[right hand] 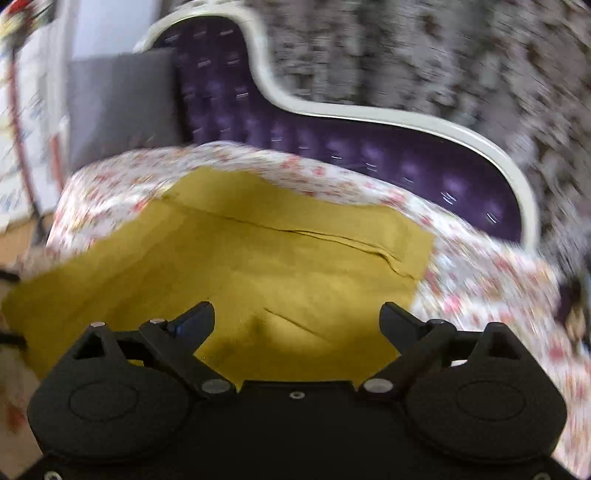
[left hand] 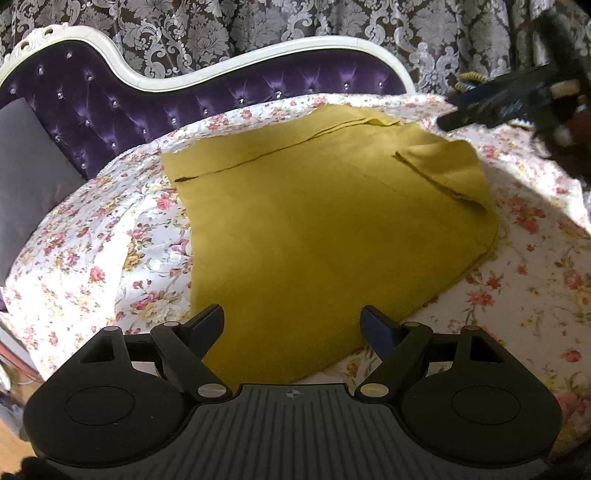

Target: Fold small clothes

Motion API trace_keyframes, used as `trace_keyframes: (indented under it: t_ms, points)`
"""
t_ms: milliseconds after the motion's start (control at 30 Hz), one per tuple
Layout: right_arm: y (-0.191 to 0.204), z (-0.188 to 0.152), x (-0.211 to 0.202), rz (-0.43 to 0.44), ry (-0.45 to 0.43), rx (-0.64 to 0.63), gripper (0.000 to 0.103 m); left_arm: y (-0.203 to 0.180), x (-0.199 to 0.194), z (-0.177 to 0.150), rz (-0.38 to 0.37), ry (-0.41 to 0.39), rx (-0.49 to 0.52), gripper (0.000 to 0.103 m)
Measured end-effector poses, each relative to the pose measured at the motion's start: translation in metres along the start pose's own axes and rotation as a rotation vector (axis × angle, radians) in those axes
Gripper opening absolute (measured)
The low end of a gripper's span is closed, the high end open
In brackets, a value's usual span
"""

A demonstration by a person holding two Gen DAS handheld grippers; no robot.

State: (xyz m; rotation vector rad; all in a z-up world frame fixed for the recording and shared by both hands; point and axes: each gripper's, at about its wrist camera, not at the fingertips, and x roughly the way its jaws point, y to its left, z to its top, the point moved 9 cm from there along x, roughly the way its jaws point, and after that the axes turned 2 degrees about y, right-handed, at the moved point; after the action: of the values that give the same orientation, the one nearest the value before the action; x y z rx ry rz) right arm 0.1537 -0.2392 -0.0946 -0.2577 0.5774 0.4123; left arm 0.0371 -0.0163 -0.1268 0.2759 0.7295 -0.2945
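Observation:
A mustard-yellow garment (left hand: 314,229) lies spread on a flowered bedspread (left hand: 92,240), with one corner folded over at its right side. My left gripper (left hand: 291,325) hovers above the garment's near edge, jaws wide apart and nothing between them. In the right wrist view the same yellow garment (right hand: 258,266) fills the middle, blurred by motion. My right gripper (right hand: 297,319) hangs over it with the jaws wide and no cloth between the fingers. From the left wrist view, the right gripper (left hand: 491,107) shows as a dark blurred shape at the upper right, beyond the garment.
A purple tufted headboard (left hand: 184,99) with a white carved frame runs behind the bed. A grey pillow (left hand: 26,173) leans at the left. Patterned curtains (left hand: 295,26) hang behind. Wooden floor (right hand: 14,236) and white furniture show at the left of the right wrist view.

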Motion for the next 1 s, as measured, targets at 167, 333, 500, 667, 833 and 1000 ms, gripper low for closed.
trace_keyframes:
  t_ms: [167,333,500,667,833,1000]
  points:
    - [0.0,0.0,0.036,0.198,0.101,-0.094,0.085,0.003,-0.003,0.002,-0.074,-0.03,-0.042,0.079]
    - [-0.004,-0.008,0.057,0.308,0.187,-0.147,0.076,0.013,-0.002,0.005,-0.128,-0.027,-0.108,0.079]
    - [0.004,-0.017,0.06,0.482,0.258,-0.114,0.033,0.024,0.0,0.005,-0.134,-0.009,-0.167,0.079]
    - [0.004,-0.003,0.045,0.525,0.206,-0.078,0.016,0.027,0.001,0.007,-0.135,0.005,-0.154,0.079]
    - [-0.037,0.036,0.043,0.402,0.04,0.105,0.016,0.033,0.001,0.02,-0.177,-0.009,-0.154,0.079]
    - [-0.084,0.04,0.075,0.214,0.053,0.229,0.016,0.042,0.003,0.038,-0.222,-0.04,-0.2,0.079]
